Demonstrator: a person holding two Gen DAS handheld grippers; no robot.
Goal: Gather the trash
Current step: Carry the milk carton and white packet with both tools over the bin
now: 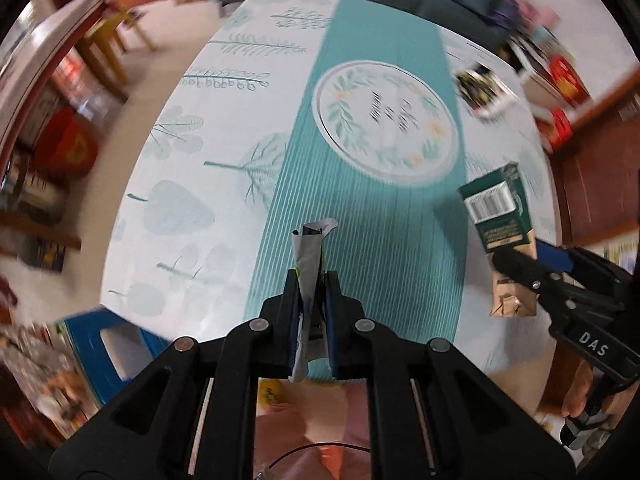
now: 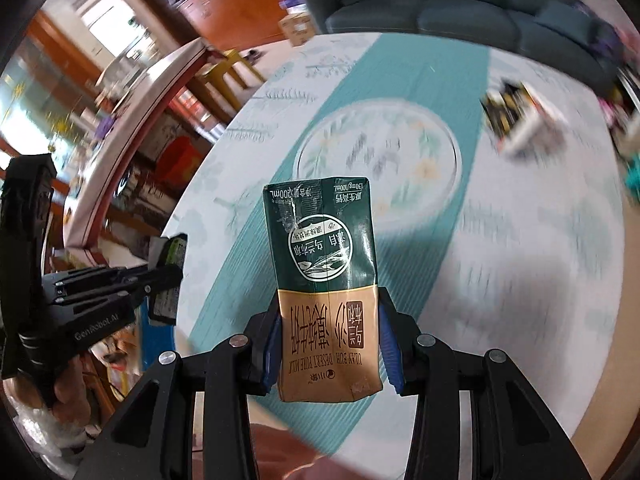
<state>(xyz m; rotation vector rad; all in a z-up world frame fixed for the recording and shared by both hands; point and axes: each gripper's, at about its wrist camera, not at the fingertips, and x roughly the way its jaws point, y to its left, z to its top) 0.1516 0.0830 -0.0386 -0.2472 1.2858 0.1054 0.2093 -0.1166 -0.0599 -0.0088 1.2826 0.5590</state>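
Note:
My left gripper is shut on a flattened, folded wrapper that sticks up between its blue pads. My right gripper is shut on a green and tan milk carton, which it holds upright above the round table. In the left wrist view that carton and the right gripper hang at the right. In the right wrist view the left gripper with the wrapper shows at the left edge. A black and yellow packet lies on the far right of the table, blurred.
The table wears a white and teal leaf-print cloth with a round emblem in the middle. A dark sofa stands behind it. Wooden stools, a red bin and a blue box stand at the left.

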